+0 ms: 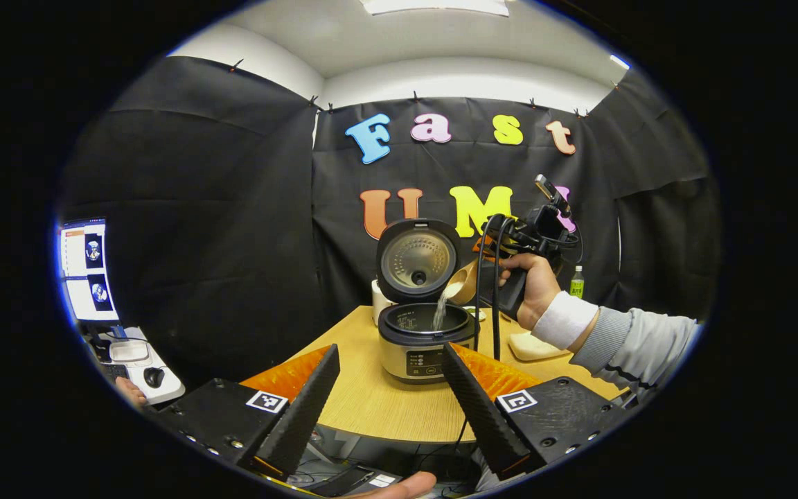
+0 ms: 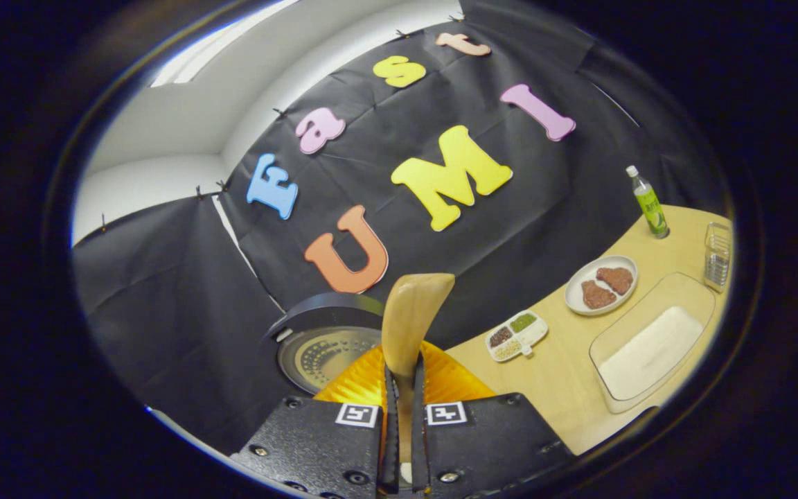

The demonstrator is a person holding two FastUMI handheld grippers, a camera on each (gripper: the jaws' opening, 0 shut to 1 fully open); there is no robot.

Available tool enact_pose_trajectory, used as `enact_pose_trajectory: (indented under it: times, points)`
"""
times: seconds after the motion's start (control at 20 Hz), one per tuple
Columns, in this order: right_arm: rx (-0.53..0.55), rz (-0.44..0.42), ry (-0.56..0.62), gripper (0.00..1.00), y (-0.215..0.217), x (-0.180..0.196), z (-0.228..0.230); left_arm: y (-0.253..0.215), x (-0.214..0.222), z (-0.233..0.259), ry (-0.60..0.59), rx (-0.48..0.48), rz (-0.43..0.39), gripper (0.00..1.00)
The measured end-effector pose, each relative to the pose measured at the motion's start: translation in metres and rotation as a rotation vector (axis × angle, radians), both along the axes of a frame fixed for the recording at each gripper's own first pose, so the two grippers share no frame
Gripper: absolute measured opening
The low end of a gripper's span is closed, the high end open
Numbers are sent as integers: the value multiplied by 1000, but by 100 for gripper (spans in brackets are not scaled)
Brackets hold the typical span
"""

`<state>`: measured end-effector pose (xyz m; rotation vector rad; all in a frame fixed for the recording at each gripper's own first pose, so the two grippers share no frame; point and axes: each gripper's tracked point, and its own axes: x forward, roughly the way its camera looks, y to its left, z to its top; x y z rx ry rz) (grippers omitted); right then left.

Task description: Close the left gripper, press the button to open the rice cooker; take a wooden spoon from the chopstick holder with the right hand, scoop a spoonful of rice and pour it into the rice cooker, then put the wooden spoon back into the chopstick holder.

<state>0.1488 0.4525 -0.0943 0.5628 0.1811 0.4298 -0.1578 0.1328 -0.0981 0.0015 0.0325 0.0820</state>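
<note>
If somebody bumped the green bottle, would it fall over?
Probably, yes. The bottle is tall and thin on a small base, so a sideways knock likely tips it. Once down, its round body would probably roll along the table. It looks like plastic, so it's likely light.

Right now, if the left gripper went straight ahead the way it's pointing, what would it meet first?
Most likely the rice cooker, standing lid-up on the table between the left gripper's open fingers. Depth is unclear, so it might clip the table edge first.

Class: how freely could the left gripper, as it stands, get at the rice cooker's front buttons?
Probably freely: the left gripper is open and faces the rice cooker, with bare table between. The wooden spoon pours from above the pot, clear of the front panel.
</note>
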Motion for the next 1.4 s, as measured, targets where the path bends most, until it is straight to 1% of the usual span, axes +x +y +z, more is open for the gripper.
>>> enact_pose_trajectory:
  times: [0.2,0.4,0.55,0.6,0.7,0.8,0.85,0.95,1.0,1.25,1.4]
  points:
    - [-91,20,-65,12,10,-2,-2,3,-1,-6,6,-17,10,94]
    - [-230,79,-136,12,26,-5,-11,18,-1,1,-30,3,63,94]
    - [-323,134,-152,12,40,-6,-25,17,-6,-1,-35,-18,55,95]
    - [-340,164,-141,10,46,-8,-31,16,-5,-2,-34,-24,48,94]
    - [-354,211,-130,13,53,-11,-39,16,-4,-2,-44,-10,49,94]
    - [-385,223,-155,13,54,-12,-36,15,-3,-1,-51,10,56,94]
    - [-412,223,-175,12,54,-12,-34,12,-2,-2,-52,17,52,94]
    - [-480,243,-228,13,57,-17,-31,8,-1,-1,-50,16,44,94]
    - [-521,261,-263,14,59,-19,-29,7,-1,-3,-48,14,40,94]
    - [-728,317,-453,13,70,-35,-31,0,-3,-5,-38,16,41,95]
    - [-851,303,-535,13,74,-41,-37,-7,-1,-5,-32,2,29,94]
